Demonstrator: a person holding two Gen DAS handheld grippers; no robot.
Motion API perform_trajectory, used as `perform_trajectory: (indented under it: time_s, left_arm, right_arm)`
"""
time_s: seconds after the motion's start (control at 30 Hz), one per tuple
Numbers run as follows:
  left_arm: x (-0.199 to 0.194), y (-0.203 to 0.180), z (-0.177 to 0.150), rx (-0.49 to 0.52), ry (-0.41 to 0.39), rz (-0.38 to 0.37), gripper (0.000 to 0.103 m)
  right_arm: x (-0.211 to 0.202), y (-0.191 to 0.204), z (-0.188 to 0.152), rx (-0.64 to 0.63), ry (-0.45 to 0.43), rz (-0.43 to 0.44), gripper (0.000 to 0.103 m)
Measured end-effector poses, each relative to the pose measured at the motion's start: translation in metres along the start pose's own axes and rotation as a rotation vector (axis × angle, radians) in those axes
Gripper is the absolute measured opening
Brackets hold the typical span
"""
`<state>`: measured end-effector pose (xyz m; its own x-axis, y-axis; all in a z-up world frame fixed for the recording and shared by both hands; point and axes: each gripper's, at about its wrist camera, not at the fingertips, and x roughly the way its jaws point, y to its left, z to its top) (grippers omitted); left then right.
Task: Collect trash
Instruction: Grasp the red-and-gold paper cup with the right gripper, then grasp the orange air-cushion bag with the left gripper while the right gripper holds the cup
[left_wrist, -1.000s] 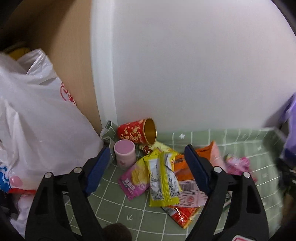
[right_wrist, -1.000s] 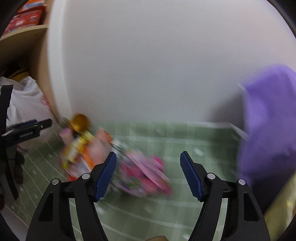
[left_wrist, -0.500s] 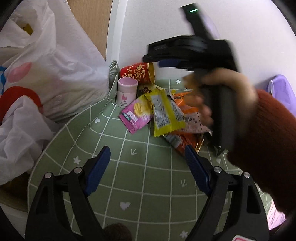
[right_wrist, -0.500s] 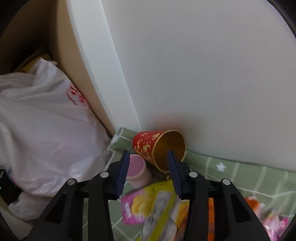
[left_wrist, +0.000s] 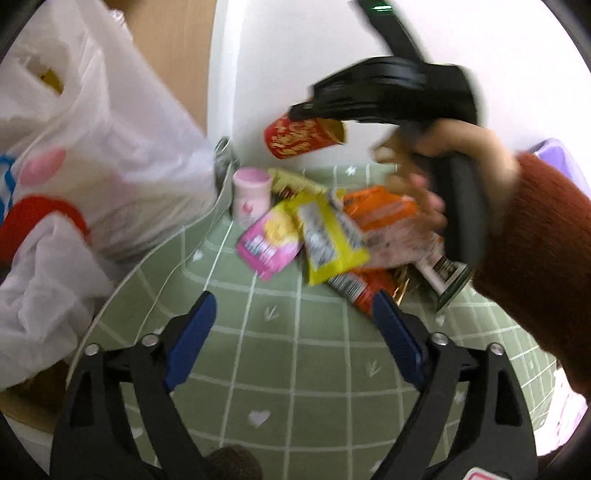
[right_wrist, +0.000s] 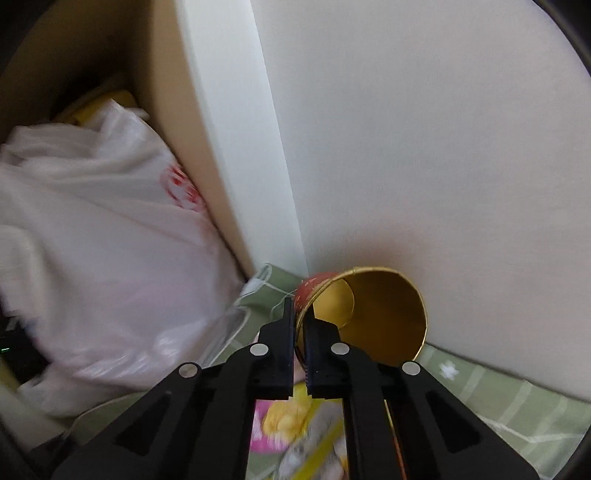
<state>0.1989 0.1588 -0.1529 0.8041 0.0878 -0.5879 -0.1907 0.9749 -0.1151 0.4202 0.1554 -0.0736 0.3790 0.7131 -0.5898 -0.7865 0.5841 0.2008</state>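
My right claw (right_wrist: 300, 314) pinches the red cup's (right_wrist: 364, 317) rim, seemingly lifted; next, carry toward the white bag (right_wrist: 110, 258) at nine o'clock.

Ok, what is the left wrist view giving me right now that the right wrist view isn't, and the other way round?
Only the left wrist view shows the open left gripper hanging over the green mat, the pink cup, the orange wrapper and the hand in a rust sleeve holding the other tool.

Only the right wrist view shows the right gripper pinching the rim of the red paper cup, one finger outside and one inside, and its gold interior.

Both show that cup, held off the mat, the white plastic bag and the pink and yellow wrappers.
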Motion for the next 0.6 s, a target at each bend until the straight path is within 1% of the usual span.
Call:
perform_trajectory:
  time_s: [0.03,0.1,0.13,0.2,0.23,0.3,0.33,0.4,0.43,0.47,0.53,0.57,0.6]
  left_arm:
    - [0.002,-0.002,0.003,-0.019,-0.006,-0.019,0.085]
    - [0.009,-0.006,0.008,-0.048,0.001,-0.034,0.085]
    - [0.015,-0.009,0.011,-0.053,0.016,-0.036,0.085]
    - [0.029,-0.017,0.017,-0.053,0.053,-0.045,0.084]
    - [0.035,-0.019,0.020,-0.058,0.057,-0.057,0.084]
    - [0.047,-0.022,0.029,-0.065,0.057,-0.091,0.082]
    - [0.053,-0.026,0.034,-0.062,0.054,-0.109,0.080]
    - [0.065,-0.028,0.042,-0.054,0.052,-0.126,0.076]
    - [0.075,-0.029,0.046,-0.054,0.067,-0.130,0.071]
    - [0.085,-0.027,0.049,-0.058,0.089,-0.129,0.067]
    - [0.105,-0.022,0.053,-0.077,0.147,-0.100,0.062]
    - [0.113,-0.019,0.054,-0.090,0.174,-0.083,0.058]
    - [0.119,-0.016,0.055,-0.101,0.192,-0.078,0.056]
  right_arm:
    - [-0.025,-0.005,-0.004,0.010,-0.019,-0.016,0.006]
    - [-0.061,-0.016,-0.013,0.027,-0.043,-0.053,0.006]
    - [-0.088,-0.023,-0.022,0.032,-0.058,-0.107,0.006]
    - [-0.119,-0.033,-0.039,0.024,-0.074,-0.200,0.006]
    - [-0.143,-0.039,-0.055,0.022,-0.075,-0.259,0.006]
    - [-0.159,-0.049,-0.072,0.039,-0.064,-0.312,0.006]
    - [-0.175,-0.056,-0.087,0.065,-0.056,-0.338,0.006]
    - [-0.198,-0.066,-0.111,0.103,-0.044,-0.367,0.006]
    - [-0.200,-0.071,-0.120,0.107,-0.041,-0.380,0.006]
    - [-0.213,-0.077,-0.135,0.110,-0.037,-0.393,0.006]
    - [-0.223,-0.079,-0.152,0.115,-0.028,-0.414,0.006]
    - [-0.228,-0.082,-0.160,0.124,-0.019,-0.418,0.006]
    - [-0.227,-0.080,-0.167,0.132,-0.014,-0.418,0.006]
